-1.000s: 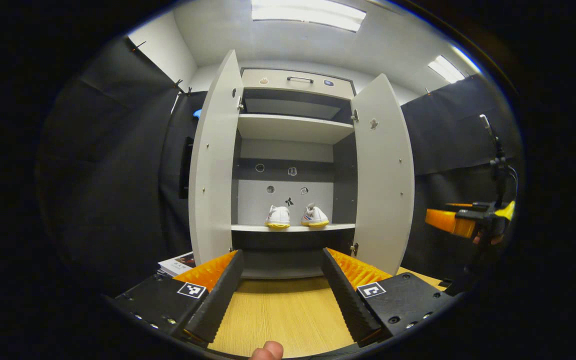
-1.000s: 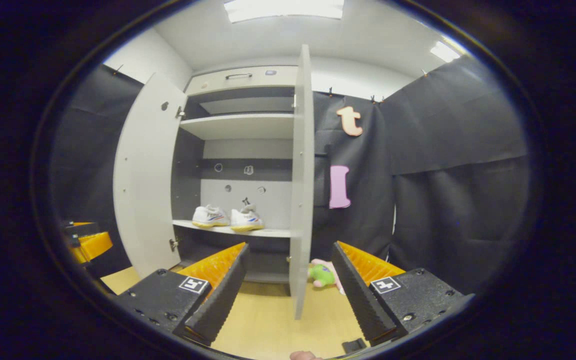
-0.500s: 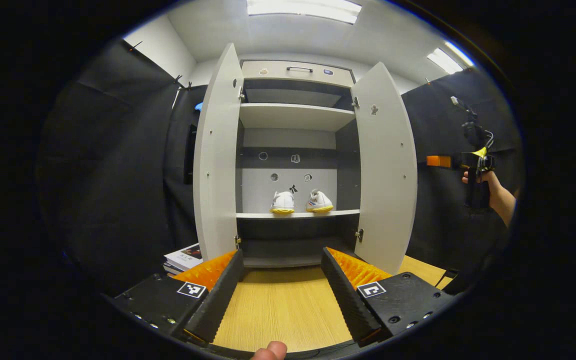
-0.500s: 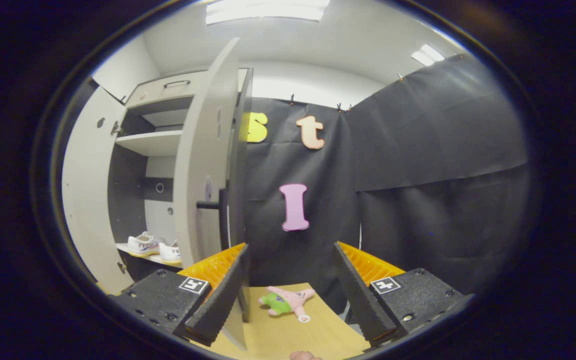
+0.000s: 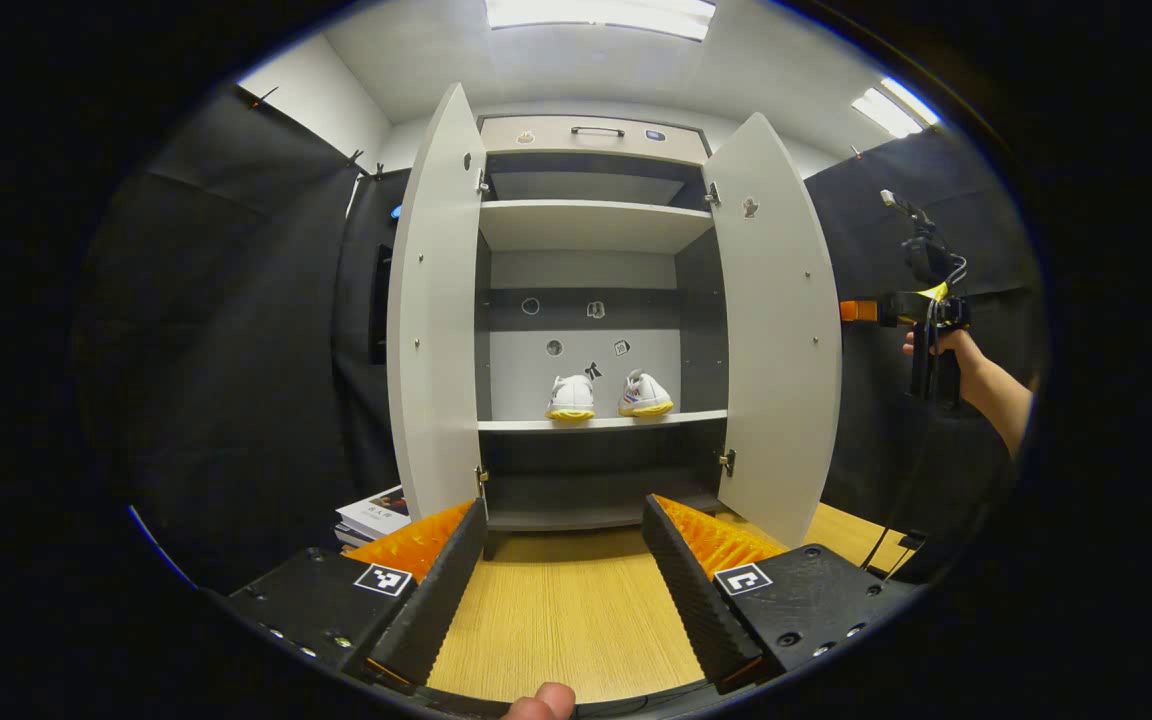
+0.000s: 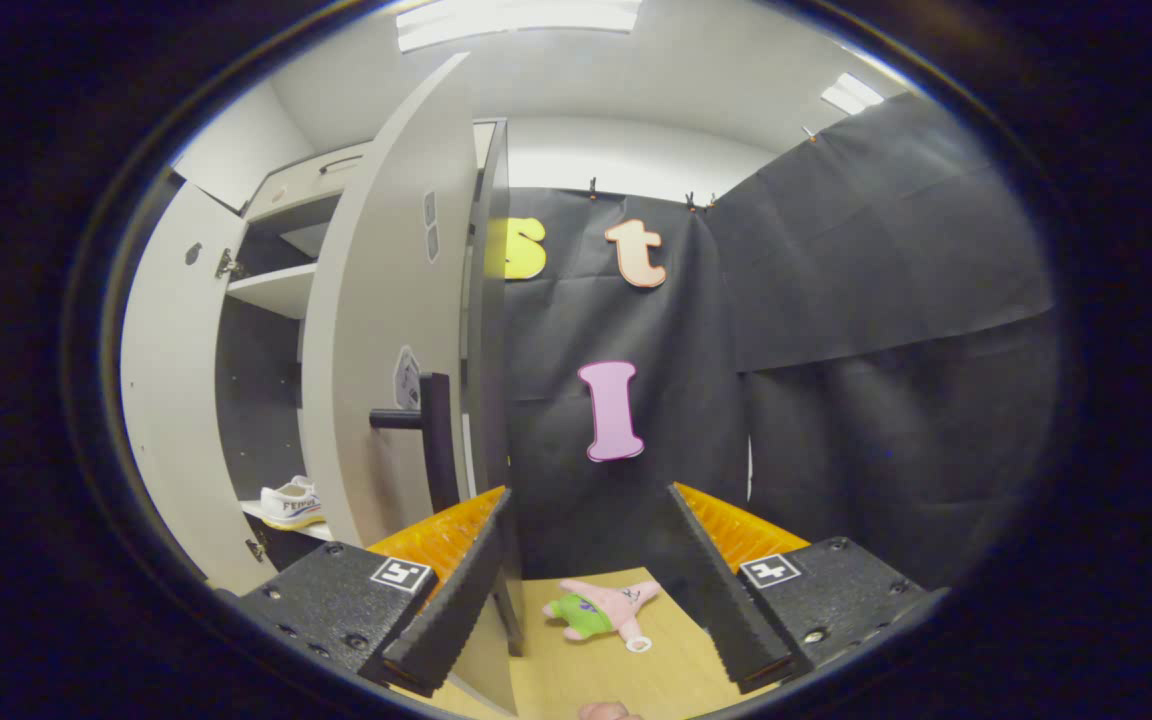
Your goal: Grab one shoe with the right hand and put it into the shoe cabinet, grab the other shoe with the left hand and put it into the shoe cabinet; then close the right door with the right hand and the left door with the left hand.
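Two white yellow-soled shoes (image 5: 609, 396) sit mid-shelf in the tall grey shoe cabinet (image 5: 591, 225) (both doors open). Left gripper (image 5: 564, 588) and right gripper (image 6: 591, 590) gape wide, empty; the right sits beside the right door's black handle (image 6: 426, 432).

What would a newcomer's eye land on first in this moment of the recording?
Most likely the tall shoe cabinet standing wide open, with two white shoes side by side on its lower shelf. Next, the right gripper, jaws apart, sits just outside the right door beside its dark handle. A pink and green plush toy lies on the wooden floor.
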`<state>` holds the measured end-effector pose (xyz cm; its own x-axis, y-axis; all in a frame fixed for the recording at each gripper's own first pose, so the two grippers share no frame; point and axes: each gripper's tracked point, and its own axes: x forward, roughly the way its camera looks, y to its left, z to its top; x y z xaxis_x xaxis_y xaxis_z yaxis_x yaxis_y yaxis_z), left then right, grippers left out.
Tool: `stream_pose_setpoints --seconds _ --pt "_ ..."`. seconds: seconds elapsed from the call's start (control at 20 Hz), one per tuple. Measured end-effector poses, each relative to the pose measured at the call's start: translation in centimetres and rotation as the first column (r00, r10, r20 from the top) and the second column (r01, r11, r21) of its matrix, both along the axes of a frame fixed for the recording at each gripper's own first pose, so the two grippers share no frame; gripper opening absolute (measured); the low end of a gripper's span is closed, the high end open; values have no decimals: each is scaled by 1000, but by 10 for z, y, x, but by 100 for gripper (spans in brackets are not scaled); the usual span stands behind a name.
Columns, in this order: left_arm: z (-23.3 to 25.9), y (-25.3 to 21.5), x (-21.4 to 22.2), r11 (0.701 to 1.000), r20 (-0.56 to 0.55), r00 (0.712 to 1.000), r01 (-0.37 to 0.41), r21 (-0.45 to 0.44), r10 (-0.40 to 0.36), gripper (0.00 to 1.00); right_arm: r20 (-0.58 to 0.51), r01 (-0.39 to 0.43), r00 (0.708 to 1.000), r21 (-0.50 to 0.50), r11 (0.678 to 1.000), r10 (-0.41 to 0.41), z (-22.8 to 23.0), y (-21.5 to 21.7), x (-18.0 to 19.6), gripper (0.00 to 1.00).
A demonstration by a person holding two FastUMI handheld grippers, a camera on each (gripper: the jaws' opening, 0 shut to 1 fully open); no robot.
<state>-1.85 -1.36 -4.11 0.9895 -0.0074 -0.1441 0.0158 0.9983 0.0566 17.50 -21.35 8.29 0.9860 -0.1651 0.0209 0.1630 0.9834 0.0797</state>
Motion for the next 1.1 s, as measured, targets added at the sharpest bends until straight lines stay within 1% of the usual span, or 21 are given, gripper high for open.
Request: stream_pose_setpoints --seconds 0.05,0.1,0.5,0.9,0.95,1.0,1.05,1.1 --pt "1 -1 1 1000 1 1000 0 -1 0 94 -4 -4 1000 -9 1000 4 -1 4 0 96" --pt "2 -1 1 1000 2 1000 -1 -2 1 94 -1 -7 1000 -19 1000 7 -1 9 -3 97" --pt "2 1 1 1000 -1 1000 -8 0 8 94 12 -88 996 -24 996 88 1 68 -4 97" --pt "1 19 -5 998 -5 998 -55 7 55 94 23 -192 981 -48 980 193 4 129 9 97" --pt "0 22 -5 998 -8 998 -60 6 60 94 23 -211 977 -49 976 212 5 139 12 92" --pt "0 25 -5 998 -10 998 -67 6 67 94 23 -234 972 -46 971 235 4 149 16 92" --pt "-2 28 -7 997 -11 997 -75 7 75 94 25 -246 969 -45 968 248 5 158 19 97" --pt "-2 31 -7 997 -13 997 -82 7 82 94 26 -242 970 -48 969 243 5 160 21 98"
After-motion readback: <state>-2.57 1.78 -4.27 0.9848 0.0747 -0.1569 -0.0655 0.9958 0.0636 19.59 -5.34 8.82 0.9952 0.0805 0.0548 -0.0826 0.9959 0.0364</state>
